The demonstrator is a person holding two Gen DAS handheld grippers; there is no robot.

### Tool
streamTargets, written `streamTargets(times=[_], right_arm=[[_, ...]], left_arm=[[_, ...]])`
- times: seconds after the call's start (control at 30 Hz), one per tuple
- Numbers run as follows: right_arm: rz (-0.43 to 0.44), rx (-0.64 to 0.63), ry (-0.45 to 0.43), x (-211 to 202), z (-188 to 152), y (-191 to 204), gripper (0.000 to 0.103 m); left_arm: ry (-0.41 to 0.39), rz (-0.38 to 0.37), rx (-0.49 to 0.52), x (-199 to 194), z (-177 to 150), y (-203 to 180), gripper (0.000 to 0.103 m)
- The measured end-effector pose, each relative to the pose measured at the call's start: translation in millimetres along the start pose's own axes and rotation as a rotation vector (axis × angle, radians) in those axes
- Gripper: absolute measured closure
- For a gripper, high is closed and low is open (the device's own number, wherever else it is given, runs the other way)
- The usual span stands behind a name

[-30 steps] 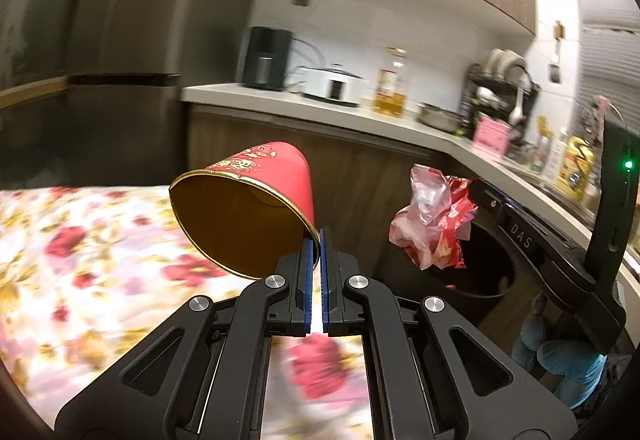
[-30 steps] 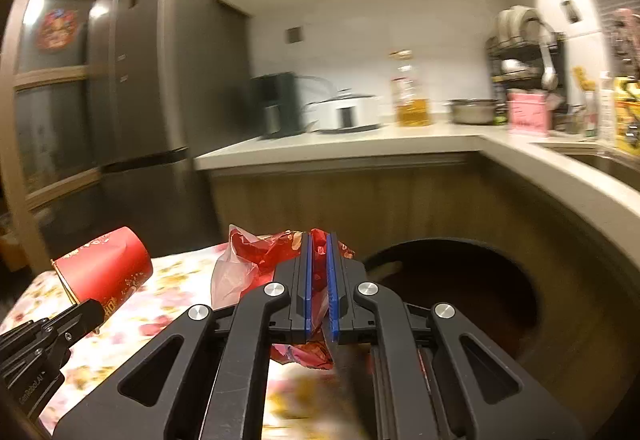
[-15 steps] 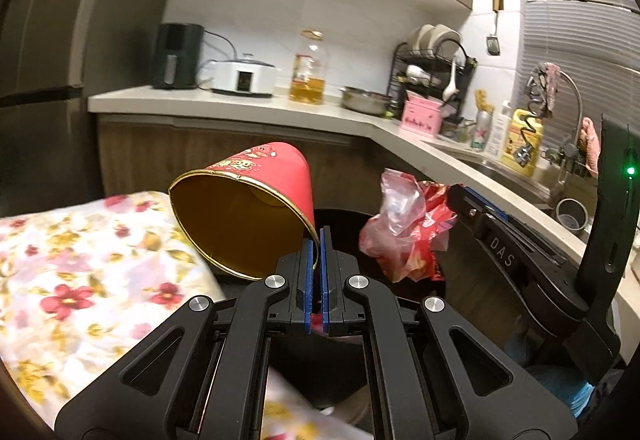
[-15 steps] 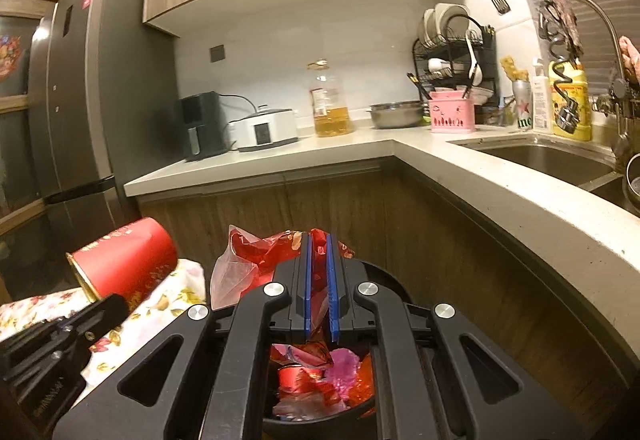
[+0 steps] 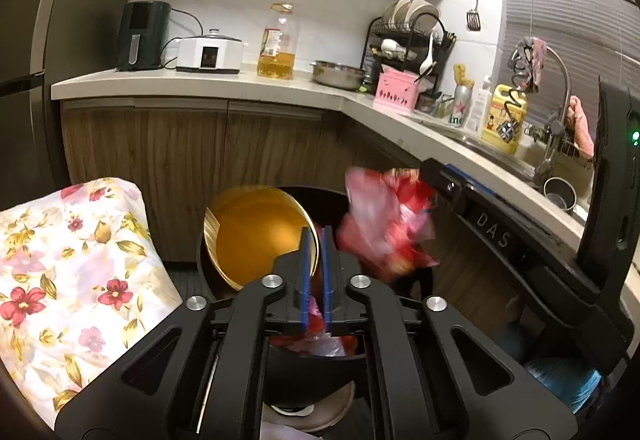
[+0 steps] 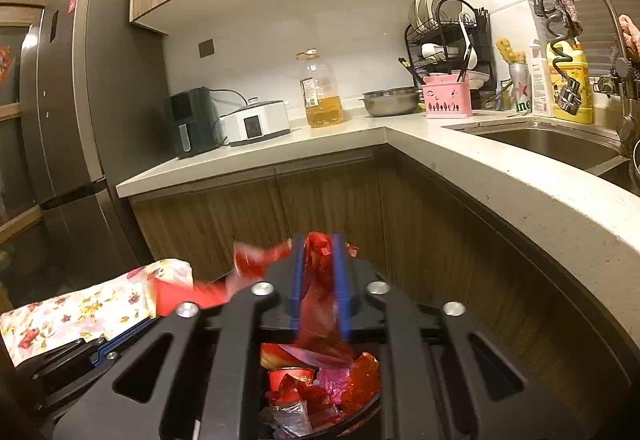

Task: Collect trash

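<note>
**Both grippers loosening over the trash bin**

A grey tall refrigerator stands at the left of the kitchen, beside a pale stone L-shaped counter over wood-grain cabinet doors. A table corner draped in a white cloth with red and yellow flowers lies low on the left in both views.

Below the grippers sits the round black trash bin, close against the cabinets. In the right wrist view it already holds crumpled red and pink wrappers and a small red tub.

The left gripper has its blue-padded jaws standing a narrow slot apart; they have just been opening. The rim of the red paper cup with a gold inside runs between the pads, its mouth facing the camera above the bin's opening. Whether the pads still press the rim I cannot tell.

The right gripper has also just been opening, and its jaws now show a clear gap. The crumpled red and clear plastic wrapper hangs between the pads, blurred, directly above the bin. From the left wrist view the same wrapper appears smeared at the tip of the right gripper.
</note>
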State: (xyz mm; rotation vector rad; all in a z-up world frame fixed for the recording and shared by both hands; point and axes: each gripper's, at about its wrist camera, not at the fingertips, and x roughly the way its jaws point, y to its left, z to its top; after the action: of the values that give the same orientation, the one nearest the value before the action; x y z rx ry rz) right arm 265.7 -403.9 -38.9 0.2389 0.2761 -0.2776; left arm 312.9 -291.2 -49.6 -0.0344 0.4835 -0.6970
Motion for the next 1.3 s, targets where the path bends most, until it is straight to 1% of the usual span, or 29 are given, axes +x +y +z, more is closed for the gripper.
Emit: streamTargets(times=[0.03,0.07,0.1,0.13,0.17,0.2,0.27,0.33,0.43,0.5,0.53,0.57,0.6,0.7,0.73,0.77,0.93,1.17,1.3], right_arm=[[0.002,0.000,0.004,1.0,-0.4,0.1,0.076],[0.002,-0.001,0.007,1.6,-0.4,0.2,0.076],[0.000,-0.001,0.009,2.2,-0.5,0.2,0.076],[-0.001,0.000,0.013,2.4,-1.1,0.0,0.075],[-0.003,0.000,0.017,2.6,-1.4,-0.4,0.071],[-0.003,0.001,0.020,2.0,-1.8,-0.4,0.068],[0.000,-0.002,0.024,-0.5,-3.0,1.6,0.055],[0.005,-0.013,0.033,-3.8,-4.7,5.8,0.049],[0.027,-0.038,0.047,-13.7,-9.3,19.2,0.032],[0.044,-0.055,0.058,-20.8,-11.5,28.8,0.027],[0.048,-0.063,0.061,-24.2,-12.5,33.0,0.021],[0.053,-0.073,0.063,-29.5,-13.7,38.5,0.017],[0.060,-0.084,0.063,-36.0,-15.2,44.3,0.016],[0.069,-0.109,0.066,-53.0,-17.8,59.2,0.013],[0.072,-0.114,0.068,-58.8,-18.8,64.0,0.008],[0.074,-0.116,0.065,-65.7,-20.2,68.2,0.006],[0.087,-0.137,0.082,-93.6,-27.5,86.1,0.006],[0.118,-0.157,0.081,-147.7,-42.4,111.4,0.006],[0.135,-0.165,0.072,-177.1,-49.4,120.7,0.006]], left_arm=[[0.004,0.003,0.001,1.0,-1.0,0.7,0.086],[0.005,0.006,-0.001,0.7,-1.9,2.1,0.083],[0.004,0.015,-0.009,-0.3,-3.2,4.6,0.078],[0.003,0.023,-0.015,-1.2,-4.0,6.6,0.070],[0.003,0.037,-0.024,-3.1,-4.9,9.1,0.065],[0.001,0.048,-0.031,-5.8,-5.6,12.1,0.059],[-0.005,0.078,-0.042,-12.4,-6.2,17.6,0.051],[-0.012,0.138,-0.048,-23.3,-7.6,23.9,0.037],[-0.028,0.228,-0.054,-44.8,-11.9,34.0,0.027],[-0.032,0.293,-0.057,-60.7,-14.8,41.2,0.023],[-0.035,0.318,-0.061,-68.4,-16.5,44.6,0.020],[-0.036,0.345,-0.067,-76.6,-18.5,48.2,0.019],[-0.036,0.382,-0.077,-88.4,-21.2,53.0,0.017],[-0.041,0.450,-0.089,-116.6,-26.8,62.4,0.011],[-0.043,0.465,-0.092,-124.2,-29.1,64.6,0.008],[-0.047,0.487,-0.096,-136.2,-32.2,67.4,0.007],[-0.066,0.562,-0.100,-185.9,-43.4,74.1,0.006],[-0.085,0.617,-0.114,-251.3,-62.9,75.0,0.006],[-0.099,0.645,-0.116,-279.7,-72.7,69.8,0.006]])
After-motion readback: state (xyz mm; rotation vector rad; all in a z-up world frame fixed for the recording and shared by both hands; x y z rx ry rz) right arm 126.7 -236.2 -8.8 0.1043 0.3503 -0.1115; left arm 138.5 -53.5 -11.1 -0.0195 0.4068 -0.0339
